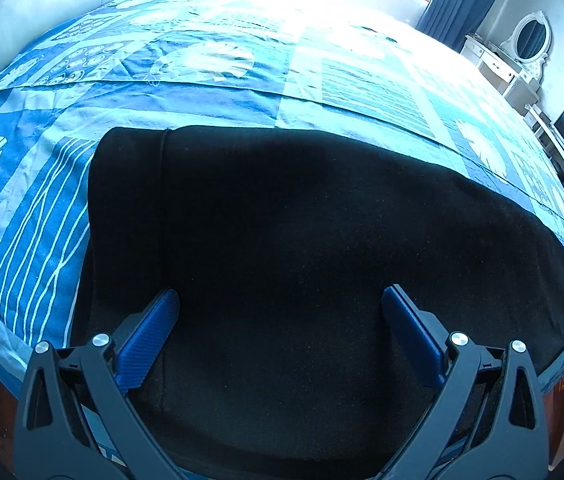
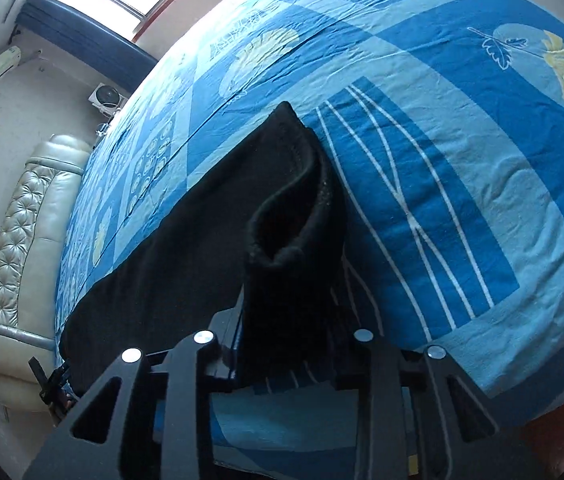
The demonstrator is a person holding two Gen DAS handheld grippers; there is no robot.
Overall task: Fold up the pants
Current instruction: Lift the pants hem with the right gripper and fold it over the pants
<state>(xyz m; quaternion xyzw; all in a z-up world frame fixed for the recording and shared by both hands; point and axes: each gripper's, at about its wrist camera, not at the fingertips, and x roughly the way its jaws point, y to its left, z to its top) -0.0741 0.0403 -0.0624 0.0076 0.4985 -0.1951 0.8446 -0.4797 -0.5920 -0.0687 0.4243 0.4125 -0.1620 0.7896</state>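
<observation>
The black pants (image 1: 302,248) lie flat along the near edge of the bed, on the blue patterned bedsheet (image 1: 218,92). The left gripper (image 1: 280,308) hangs over them, blue pads (image 1: 150,340) wide apart and empty. Only the right wrist view shows the bunched leg end (image 2: 294,216) raised from the sheet, the right gripper (image 2: 286,360) clamped on it, beside a tufted headboard (image 2: 22,236). Only the left view shows the vanity mirror (image 1: 530,38). No writing is legible.

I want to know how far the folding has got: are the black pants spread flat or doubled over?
Cannot tell for sure. The black pants lie flat along the bed edge, but one end is lifted, its hem gaping open.
</observation>
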